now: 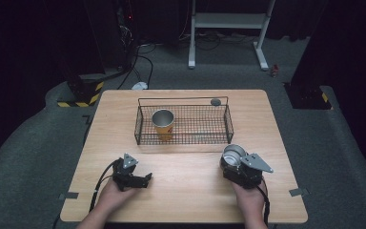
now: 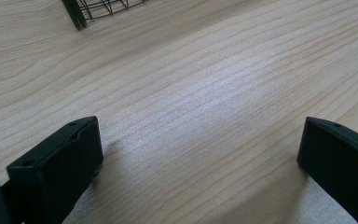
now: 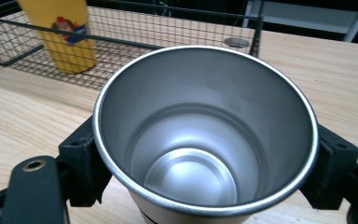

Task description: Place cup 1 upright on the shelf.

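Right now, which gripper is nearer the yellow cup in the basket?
Left. The left gripper sits just below-left of the yellow cup; the right gripper, holding a steel cup, is farther right.

The table (image 1: 186, 181) is light wood with thin brown lines running across it. The basket (image 1: 183, 138) at the middle of the high view is black wire in a grid of little squares. The cup (image 1: 163, 125) in it is yellow with a small red and blue picture on its side. The cup (image 3: 205, 140) in the middle of the right gripper view is shiny silver inside. Both grippers (image 1: 134, 175) (image 1: 240, 167) are black, each with a grey plate on top. The floor (image 1: 24, 143) is dark grey.
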Motion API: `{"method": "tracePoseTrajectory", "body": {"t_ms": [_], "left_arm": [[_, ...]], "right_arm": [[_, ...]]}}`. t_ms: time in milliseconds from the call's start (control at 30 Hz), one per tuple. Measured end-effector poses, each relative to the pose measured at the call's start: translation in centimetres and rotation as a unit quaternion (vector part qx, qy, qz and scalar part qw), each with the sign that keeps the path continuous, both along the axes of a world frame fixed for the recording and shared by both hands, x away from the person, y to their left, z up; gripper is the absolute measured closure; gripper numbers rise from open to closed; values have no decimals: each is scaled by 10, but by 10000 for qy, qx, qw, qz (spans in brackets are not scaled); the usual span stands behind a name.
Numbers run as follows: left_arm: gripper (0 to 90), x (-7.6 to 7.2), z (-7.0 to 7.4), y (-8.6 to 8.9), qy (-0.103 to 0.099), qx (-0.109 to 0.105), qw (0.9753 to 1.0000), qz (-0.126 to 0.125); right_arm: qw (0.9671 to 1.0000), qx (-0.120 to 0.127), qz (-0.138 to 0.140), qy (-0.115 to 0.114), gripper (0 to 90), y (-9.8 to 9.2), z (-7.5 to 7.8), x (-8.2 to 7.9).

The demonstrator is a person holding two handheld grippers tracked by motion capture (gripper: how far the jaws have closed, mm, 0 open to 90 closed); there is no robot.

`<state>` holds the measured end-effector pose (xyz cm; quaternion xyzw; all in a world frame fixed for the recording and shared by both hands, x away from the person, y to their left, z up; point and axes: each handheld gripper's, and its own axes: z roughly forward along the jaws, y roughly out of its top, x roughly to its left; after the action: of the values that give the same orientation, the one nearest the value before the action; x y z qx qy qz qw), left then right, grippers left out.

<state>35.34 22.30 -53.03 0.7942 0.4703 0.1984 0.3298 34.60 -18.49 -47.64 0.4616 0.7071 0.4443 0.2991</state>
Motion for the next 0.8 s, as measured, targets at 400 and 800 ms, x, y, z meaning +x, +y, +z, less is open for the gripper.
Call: {"method": "tracePoseTrajectory", "body": {"t_ms": [400,800], "left_arm": [[3,0,0,0,-4,6,10000,0],[4,0,0,0,-6,12,10000,9]], "right_arm": [[9998,-76,148,-73,186,11,3,-8],[9996,-52,239,-150,186,20,7,-10]]}}
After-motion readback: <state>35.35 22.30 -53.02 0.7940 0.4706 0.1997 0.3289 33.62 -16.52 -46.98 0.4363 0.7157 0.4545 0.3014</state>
